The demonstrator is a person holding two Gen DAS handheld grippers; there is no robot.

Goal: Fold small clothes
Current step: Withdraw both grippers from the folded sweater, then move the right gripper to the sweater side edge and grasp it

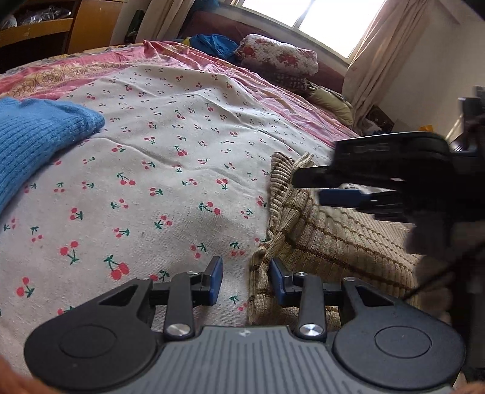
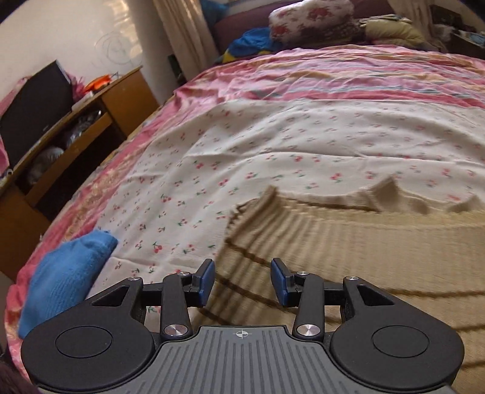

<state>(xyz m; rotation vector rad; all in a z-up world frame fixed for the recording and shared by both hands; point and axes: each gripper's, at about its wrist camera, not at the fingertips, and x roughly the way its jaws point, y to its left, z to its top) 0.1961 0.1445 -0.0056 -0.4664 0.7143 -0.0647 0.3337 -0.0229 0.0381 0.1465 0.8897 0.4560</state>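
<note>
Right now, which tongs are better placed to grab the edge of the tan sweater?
Probably the left tongs. They sit open right at the tan sweater edge, low over the cherry sheet. The right tongs are open too, but over the sweater's middle, in a blurred view.

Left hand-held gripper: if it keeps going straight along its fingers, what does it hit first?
Probably the left edge of the beige striped sweater, just ahead of the left hand-held gripper; the cherry-print sheet is right beside it. Depth unclear.

Daylight pours from the window at the upper right of the left wrist view, blown out to white. The bed is evenly lit with soft shadows. The right wrist view is motion-blurred, smearing the sweater. Fisheye curvature bends both frames' edges.
</note>
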